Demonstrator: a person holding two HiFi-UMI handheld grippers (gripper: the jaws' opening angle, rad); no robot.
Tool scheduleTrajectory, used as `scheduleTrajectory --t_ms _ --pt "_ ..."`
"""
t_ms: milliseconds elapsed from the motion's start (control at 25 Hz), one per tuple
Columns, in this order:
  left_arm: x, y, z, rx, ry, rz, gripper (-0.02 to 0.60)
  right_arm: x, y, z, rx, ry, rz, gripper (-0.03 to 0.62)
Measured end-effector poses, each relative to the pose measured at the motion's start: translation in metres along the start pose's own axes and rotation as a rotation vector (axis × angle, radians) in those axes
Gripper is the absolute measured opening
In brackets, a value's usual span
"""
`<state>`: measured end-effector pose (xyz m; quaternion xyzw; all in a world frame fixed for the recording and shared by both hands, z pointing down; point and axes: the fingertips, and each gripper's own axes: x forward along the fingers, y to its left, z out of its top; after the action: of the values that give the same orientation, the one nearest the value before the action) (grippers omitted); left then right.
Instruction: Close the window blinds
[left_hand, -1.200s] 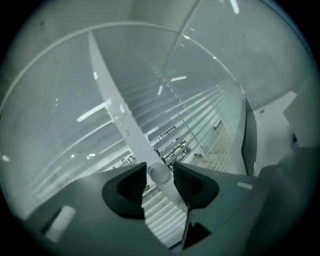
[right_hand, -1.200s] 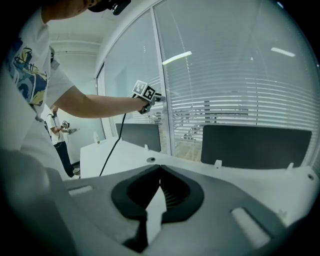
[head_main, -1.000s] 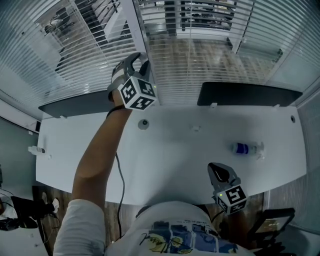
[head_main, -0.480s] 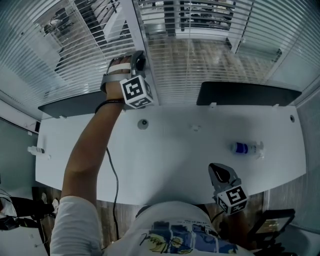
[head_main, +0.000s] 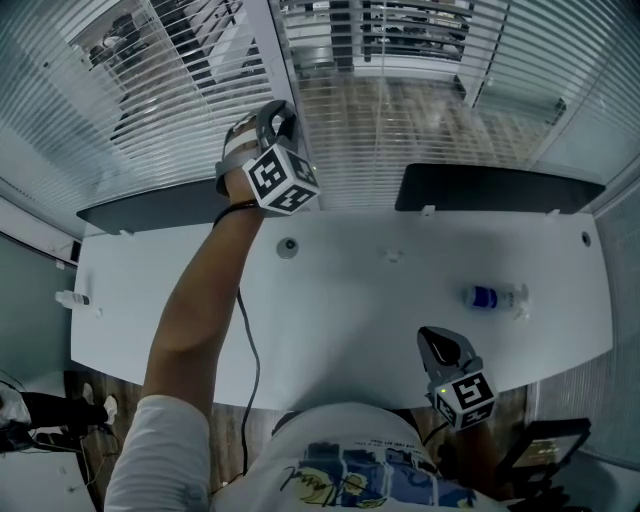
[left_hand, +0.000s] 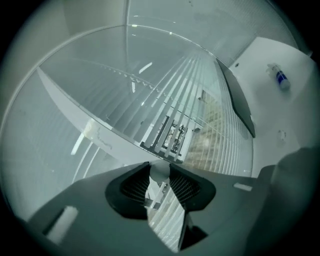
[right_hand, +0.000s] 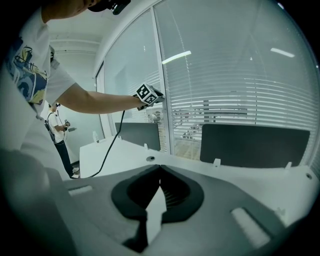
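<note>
The left hand-held gripper (head_main: 278, 118), its jaws having just been closing, is pinching the slim tilt wand (left_hand: 159, 171) hanging against the window blinds (head_main: 400, 120) beyond the worktop (head_main: 350, 300). The wand is looking light, stiff and probably slick, so it is calling for a firm pinch low down while twisting. The right hand-held gripper (head_main: 440, 345) is resting clenched and empty.

We see a white worktop (head_main: 360, 310) with a small blue-labelled bottle (head_main: 492, 297) lying near its right end. Two dark panels (head_main: 497, 187) stand along its far edge, and a round hole (head_main: 287, 246) sits near the left one.
</note>
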<state>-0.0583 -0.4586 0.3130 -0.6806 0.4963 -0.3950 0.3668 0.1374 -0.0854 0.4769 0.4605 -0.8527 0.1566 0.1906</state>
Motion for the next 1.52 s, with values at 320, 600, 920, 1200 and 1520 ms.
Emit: scheduleTrajectory --t_ms 320,600,920,1200,1520 --pt "-0.007 0.006 -0.006 -0.286 -0.014 0.006 0.121 0.000 0.006 -0.001 0.002 0.002 0.003 0.003" --pt "-0.005 0.008 -0.005 -0.433 -0.025 0.001 0.123 0.001 0.000 -0.001 0.004 0.003 0.005 0.003" --pt "-0.009 0.011 -0.005 -0.630 -0.040 -0.013 0.124 0.001 -0.001 -0.003 0.005 0.000 0.008 0.003" --pt "-0.012 0.014 -0.007 -0.802 -0.063 -0.016 0.126 0.001 -0.002 -0.002 0.003 -0.001 0.009 0.003" --pt "-0.012 0.017 -0.011 -0.830 -0.072 -0.015 0.126 0.002 -0.001 0.000 0.004 -0.003 0.005 0.003"
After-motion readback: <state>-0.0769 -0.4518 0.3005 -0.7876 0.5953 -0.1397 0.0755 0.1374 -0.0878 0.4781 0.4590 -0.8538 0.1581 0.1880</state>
